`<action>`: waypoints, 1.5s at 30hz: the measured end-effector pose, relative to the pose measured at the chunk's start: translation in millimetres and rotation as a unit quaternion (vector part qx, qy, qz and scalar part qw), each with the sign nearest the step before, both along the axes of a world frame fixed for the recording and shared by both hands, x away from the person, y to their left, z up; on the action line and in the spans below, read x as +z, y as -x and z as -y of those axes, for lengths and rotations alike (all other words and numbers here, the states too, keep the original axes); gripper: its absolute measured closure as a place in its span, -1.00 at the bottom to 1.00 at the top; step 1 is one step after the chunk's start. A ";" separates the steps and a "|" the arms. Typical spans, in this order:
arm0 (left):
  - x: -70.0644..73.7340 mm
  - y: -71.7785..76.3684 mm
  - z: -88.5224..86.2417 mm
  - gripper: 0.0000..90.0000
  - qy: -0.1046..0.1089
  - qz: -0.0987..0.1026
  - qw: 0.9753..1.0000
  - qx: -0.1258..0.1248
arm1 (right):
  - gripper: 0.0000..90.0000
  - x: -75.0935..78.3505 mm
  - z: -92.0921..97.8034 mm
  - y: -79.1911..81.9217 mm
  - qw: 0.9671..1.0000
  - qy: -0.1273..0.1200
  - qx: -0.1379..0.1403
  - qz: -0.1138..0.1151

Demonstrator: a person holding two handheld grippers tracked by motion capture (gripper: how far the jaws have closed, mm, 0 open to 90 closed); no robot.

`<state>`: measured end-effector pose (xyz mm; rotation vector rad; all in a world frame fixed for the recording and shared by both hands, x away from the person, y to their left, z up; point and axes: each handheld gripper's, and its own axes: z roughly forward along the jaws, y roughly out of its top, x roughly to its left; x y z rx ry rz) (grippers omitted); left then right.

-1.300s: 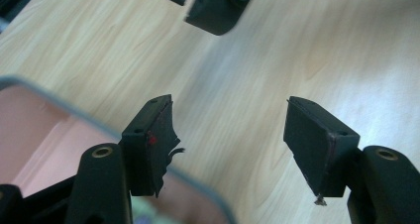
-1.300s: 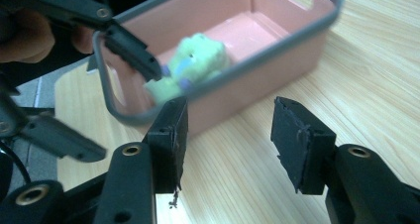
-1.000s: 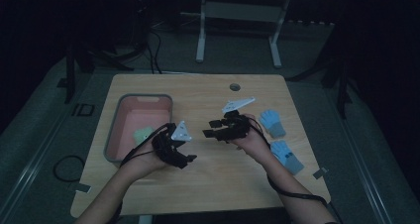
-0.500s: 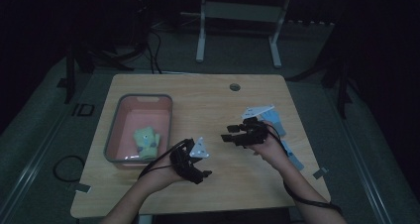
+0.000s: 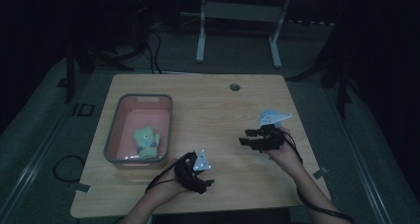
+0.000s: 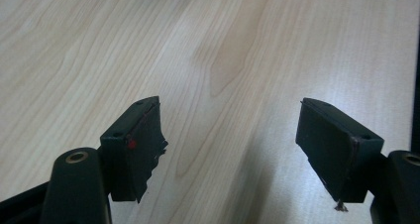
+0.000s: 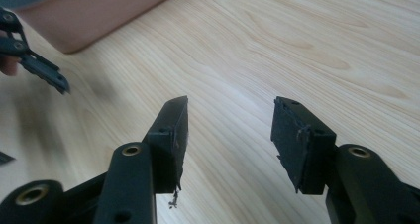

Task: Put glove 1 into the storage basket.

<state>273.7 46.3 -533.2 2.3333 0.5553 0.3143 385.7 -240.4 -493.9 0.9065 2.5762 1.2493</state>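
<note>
The left gripper (image 6: pixel 230 130) has its two black jaws spread wide apart with nothing between them, only bare pale wood grain of the table (image 6: pixel 237 45) beneath; a small red dot marks the inner edge of one pad, and both pads look frayed at their lower corners. In the high view this left gripper (image 5: pixel 202 177) sits near the table's front edge, held in the person's left hand (image 5: pixel 171 182), with its grey three-cornered plate facing up. The right gripper (image 7: pixel 230 122) also stands parted and empty over the wood, its pads chipped along the edges; beyond its jaws lie the side wall of a pink bin (image 7: pixel 94 11) and part of the other gripper. From above, the right gripper (image 5: pixel 250 137) is held in the right hand (image 5: pixel 285 152) toward the table's right side, well apart from the left one, its jaws pointing toward the bin. The pink bin (image 5: pixel 111 140), grey-rimmed, rests on the left part of the wooden table (image 5: pixel 213 110), and a pale green object (image 5: pixel 146 142), too dim to identify, lies inside it near its front end.
</note>
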 end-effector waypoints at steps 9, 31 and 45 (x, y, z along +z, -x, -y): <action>-11.2 3.7 -3.8 -0.41 0.004 0.008 1.000 0.020 | 0.10 -5.2 24.5 -4.4 0.999 0.013 -0.027 0.011; -15.6 15.1 -17.6 -0.41 0.019 0.024 0.998 0.056 | 0.42 -4.5 95.9 -55.2 0.989 0.026 -0.136 0.043; -17.7 14.9 -20.6 -0.41 0.018 0.023 0.998 0.055 | 0.43 -47.4 102.0 -86.2 0.983 0.107 -0.148 0.000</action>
